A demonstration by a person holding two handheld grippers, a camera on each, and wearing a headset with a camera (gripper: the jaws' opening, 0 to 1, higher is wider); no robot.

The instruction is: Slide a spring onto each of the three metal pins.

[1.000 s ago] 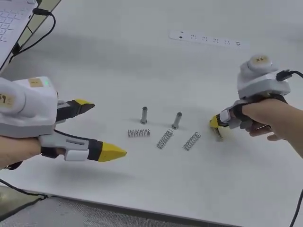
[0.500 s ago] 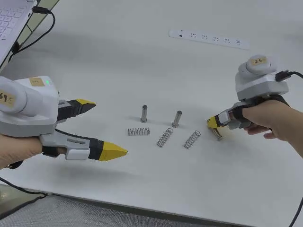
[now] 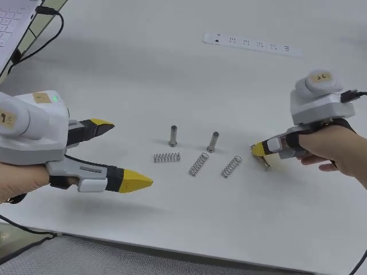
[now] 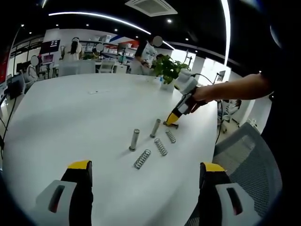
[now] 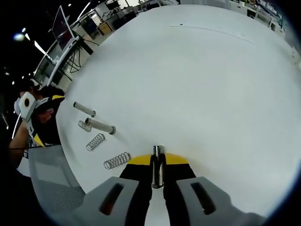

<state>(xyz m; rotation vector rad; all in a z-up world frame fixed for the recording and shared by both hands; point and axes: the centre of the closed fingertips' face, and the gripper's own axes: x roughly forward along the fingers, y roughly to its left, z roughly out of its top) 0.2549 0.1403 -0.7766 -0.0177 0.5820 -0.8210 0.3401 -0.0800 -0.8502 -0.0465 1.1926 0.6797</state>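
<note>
Right gripper [image 5: 158, 161] clamped on metal pin [image 5: 157, 168], left gripper [image 4: 146, 166] wide open, empty

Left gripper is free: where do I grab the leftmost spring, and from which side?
Take the leftmost spring at mid-length, across the coils, with the left gripper descending from above. It lies flat with both sides free, and the upright pin stands behind it, so a top approach probably clears it.
</note>
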